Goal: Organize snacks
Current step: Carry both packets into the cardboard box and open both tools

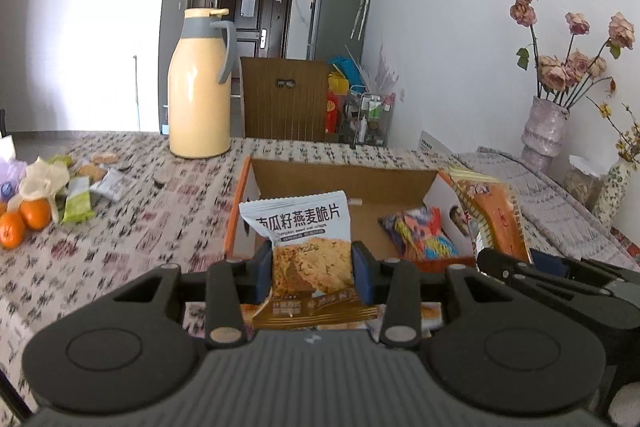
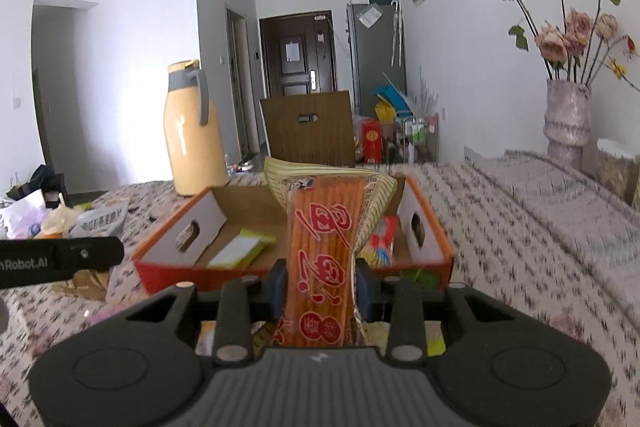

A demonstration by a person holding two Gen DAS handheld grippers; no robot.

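The left gripper [image 1: 313,264] pinches an oat crisp packet [image 1: 306,243] between its blue fingers [image 1: 264,267], holding it upright just in front of the open cardboard box [image 1: 340,179] on the patterned bench [image 1: 120,247]. The right gripper [image 2: 321,289] pinches an orange stick-snack bag [image 2: 324,251] before the same box, where a colourful packet [image 1: 424,233] already lies. Loose snacks [image 1: 80,195] and oranges [image 1: 24,221] sit far left, near a yellow thermos jug [image 1: 198,87].

"南瓜籽燕麦脆片" on oat-crisp packet [image 1: 308,247]
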